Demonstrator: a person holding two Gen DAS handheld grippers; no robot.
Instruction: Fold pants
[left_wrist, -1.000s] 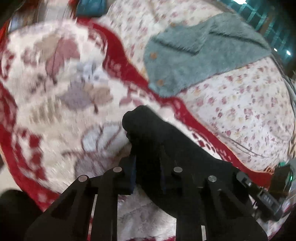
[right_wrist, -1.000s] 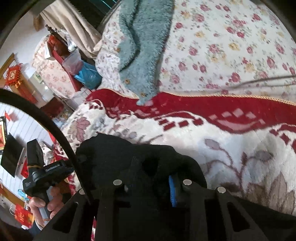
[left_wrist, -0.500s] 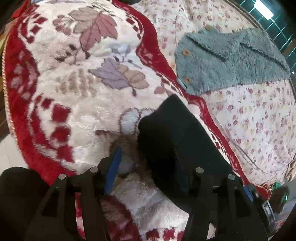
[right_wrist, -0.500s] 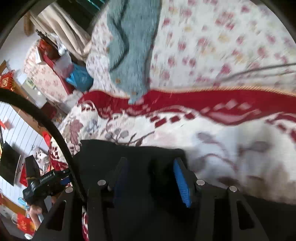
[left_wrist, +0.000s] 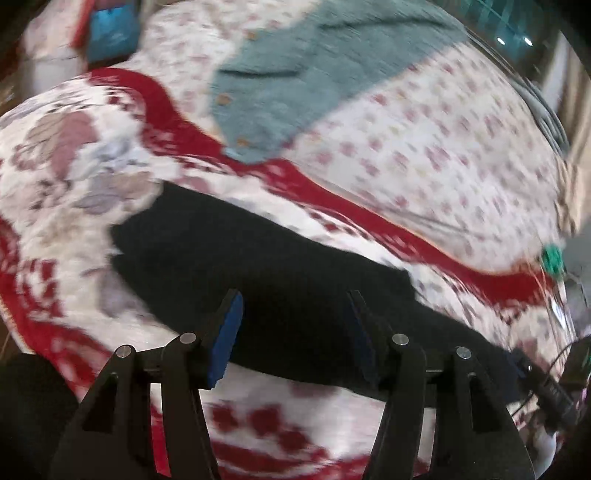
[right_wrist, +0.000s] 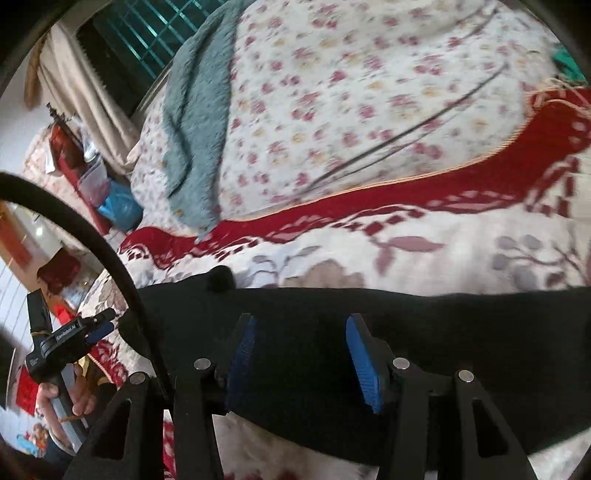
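- Left claw (left_wrist: 291, 328) stands with its jaws apart over the black pants (left_wrist: 266, 273); the blue pads (left_wrist: 226, 339) are clear of the cloth, which shows in the gap between them but is not pinched. These jaws have just been opening.
- Right claw (right_wrist: 306, 350) likewise has its jaws apart, blue pads (right_wrist: 364, 363) facing each other with black cloth seen between and below them, not clamped. These jaws too have just been opening.
- Black pants (right_wrist: 406, 350) lie as a long dark band across the cream and red blanket (left_wrist: 66, 155), stretching from the left side of the left wrist view down to the lower right; in the right wrist view the band runs across the lower half of the picture, with a small rounded lump of cloth at its upper left end.
- Blanket (right_wrist: 424, 236) with leaf figures and a red border covers the near part of the bed; beyond the border lies a floral sheet (right_wrist: 351, 81).
- On the sheet lies a grey-green fleecy garment (left_wrist: 317, 74) with buttons, its lower corner reaching the red border.
- In the right wrist view the left claw's handle sits in a person's hand (right_wrist: 70, 395) at the lower left, behind a curved black cable (right_wrist: 110, 258).
- Left wrist view is blurred.
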